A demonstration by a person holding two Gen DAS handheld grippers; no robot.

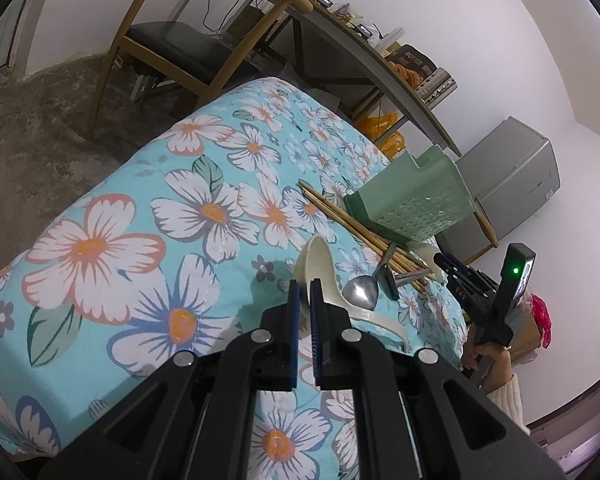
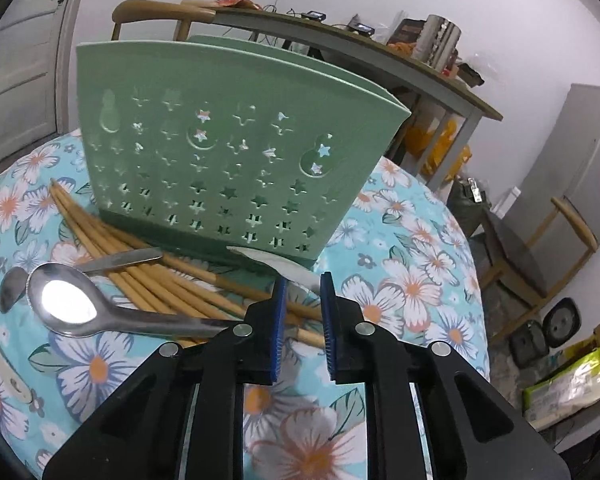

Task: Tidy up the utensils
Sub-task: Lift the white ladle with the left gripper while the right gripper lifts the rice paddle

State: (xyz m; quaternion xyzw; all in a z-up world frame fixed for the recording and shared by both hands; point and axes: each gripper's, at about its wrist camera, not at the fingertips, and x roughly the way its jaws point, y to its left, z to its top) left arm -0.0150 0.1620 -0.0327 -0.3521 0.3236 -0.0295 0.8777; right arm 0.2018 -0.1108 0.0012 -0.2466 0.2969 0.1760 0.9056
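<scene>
The table point(image 1: 100, 184), under a flowered cloth, carries everything, and nothing can be seen sorted yet. The green holder point(image 2: 236, 148) stands upright toward the table's far right edge in the left view, and no utensil is seen rising above its rim (its inside is hidden, so this is only a judgement). All the utensils lie loose on the cloth in front of it, so nearly the whole task is judged to remain.

The chopsticks point(image 2: 160, 280) are spread in a bundle against the holder's base. The ladle point(image 1: 320, 276), cream plastic, lies nearer the near edge. Two metal spoons are laid across the chopsticks: the large spoon point(image 2: 66, 304) and, partly behind it, a small spoon point(image 2: 12, 288). A white knife point(image 2: 276, 264) lies at the holder's foot.

The left gripper point(image 1: 304, 292) is closed, its pads almost together over the ladle; whether the ladle is pinched cannot be told. The right gripper point(image 2: 304, 292) stands partly open with nothing pressed between its pads, above the chopstick ends and the knife.

Open cloth is left on the table's left half, free for moving. The right edge is crowded: a desk point(image 1: 380, 80) and a chair point(image 1: 180, 48) stand close behind the holder, so room for reaching from that side is judged tight.
</scene>
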